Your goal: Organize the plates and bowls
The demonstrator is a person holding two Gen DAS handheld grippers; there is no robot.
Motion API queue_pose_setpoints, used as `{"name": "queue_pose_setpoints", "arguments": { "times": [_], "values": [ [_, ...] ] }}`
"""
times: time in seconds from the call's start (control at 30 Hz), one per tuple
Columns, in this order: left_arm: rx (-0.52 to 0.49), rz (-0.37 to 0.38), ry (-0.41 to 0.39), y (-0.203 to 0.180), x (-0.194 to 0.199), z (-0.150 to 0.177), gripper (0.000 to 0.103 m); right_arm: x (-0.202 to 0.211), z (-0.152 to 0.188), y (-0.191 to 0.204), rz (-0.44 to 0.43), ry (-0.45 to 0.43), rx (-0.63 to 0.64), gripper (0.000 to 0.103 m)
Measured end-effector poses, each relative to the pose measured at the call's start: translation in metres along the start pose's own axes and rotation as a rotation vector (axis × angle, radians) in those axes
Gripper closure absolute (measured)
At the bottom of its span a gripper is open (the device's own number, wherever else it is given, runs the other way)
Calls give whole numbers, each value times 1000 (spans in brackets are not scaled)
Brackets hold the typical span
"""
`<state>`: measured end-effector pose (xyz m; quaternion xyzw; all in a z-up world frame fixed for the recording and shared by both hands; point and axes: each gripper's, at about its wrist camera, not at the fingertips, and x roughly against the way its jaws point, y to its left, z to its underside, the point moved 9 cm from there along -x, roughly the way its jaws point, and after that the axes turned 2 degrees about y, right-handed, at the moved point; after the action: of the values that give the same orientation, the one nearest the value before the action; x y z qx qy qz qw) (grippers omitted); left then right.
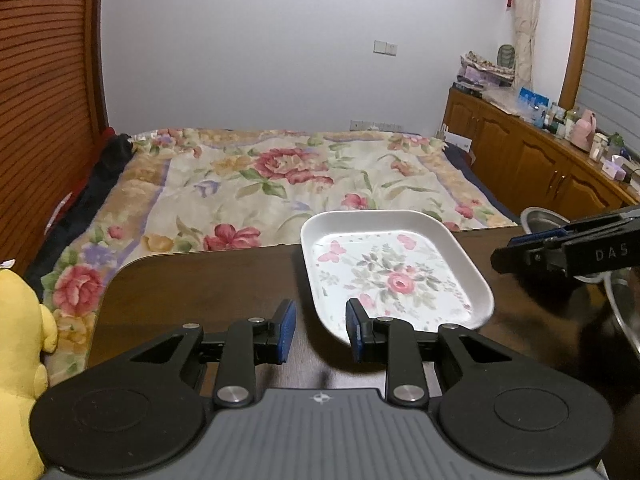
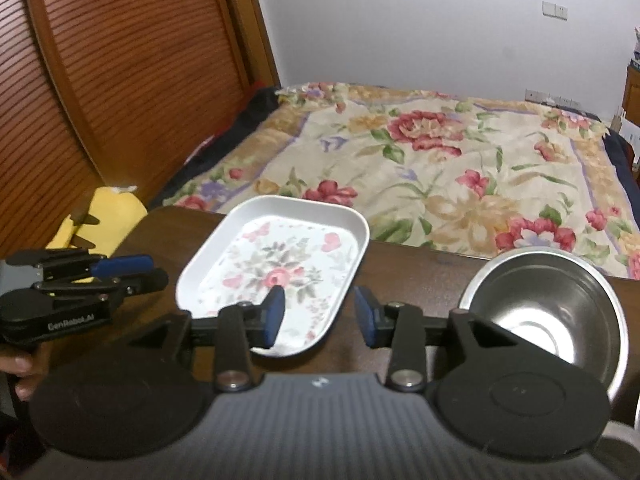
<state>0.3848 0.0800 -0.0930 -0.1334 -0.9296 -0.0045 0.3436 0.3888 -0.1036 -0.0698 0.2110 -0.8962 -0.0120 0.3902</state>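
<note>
Dark wooden table (image 1: 192,280) by flowery bed (image 1: 280,176). Flower plate (image 1: 392,268) sits in middle, metal bowl (image 2: 552,300) at its right. Left gripper (image 1: 320,330), right gripper (image 2: 320,312) both wide open, holding nothing.

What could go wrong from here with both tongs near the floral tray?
1. The floral tray sits close to the far edge of the table; a push could send it off toward the bed.
2. Both open tongs, left and right, converge on it and may collide.
</note>
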Motion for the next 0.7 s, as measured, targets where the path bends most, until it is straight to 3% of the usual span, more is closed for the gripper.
{"name": "queue_pose_setpoints", "arguments": {
  "times": [0.5, 0.7],
  "values": [
    [21, 18, 43, 9, -36, -1, 73, -37, -2, -5, -20, 116, 10, 59],
    [18, 23, 49, 8, -41, -1, 73, -42, -3, -6, -9, 154, 35, 68]
  ]
}}
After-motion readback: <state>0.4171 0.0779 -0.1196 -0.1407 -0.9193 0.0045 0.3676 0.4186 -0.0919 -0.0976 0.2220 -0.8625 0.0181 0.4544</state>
